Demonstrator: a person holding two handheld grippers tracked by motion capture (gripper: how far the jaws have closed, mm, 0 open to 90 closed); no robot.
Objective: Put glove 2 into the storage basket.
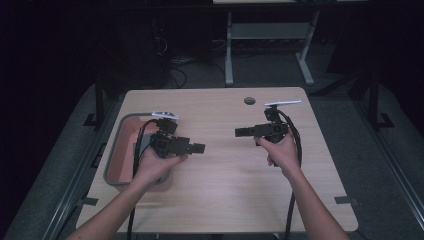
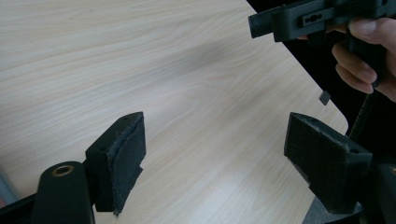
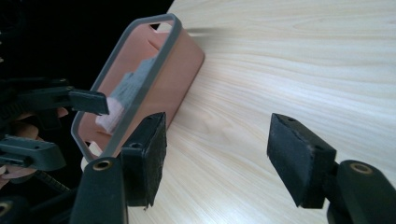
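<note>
My left gripper [image 1: 201,148] hovers over the left half of the wooden table [image 1: 225,175] and points right. My right gripper [image 1: 238,132] faces it from the right half and points left. In the left gripper view my left gripper [image 2: 215,154] stands open over bare wood, with the right gripper [image 2: 280,21] and its hand ahead at the top right. In the right gripper view my right gripper [image 3: 217,154] is open with nothing between its pads. Beyond it lie a pink bin [image 3: 180,70] holding a grey-white cloth [image 3: 123,95], and the left gripper [image 3: 88,101].
The pink bin [image 1: 113,150] with its grey rim sits at the table's left edge, under the left hand. A round cable hole [image 1: 249,100] lies near the far edge. A white desk frame [image 1: 229,50] stands on the dark floor behind the table.
</note>
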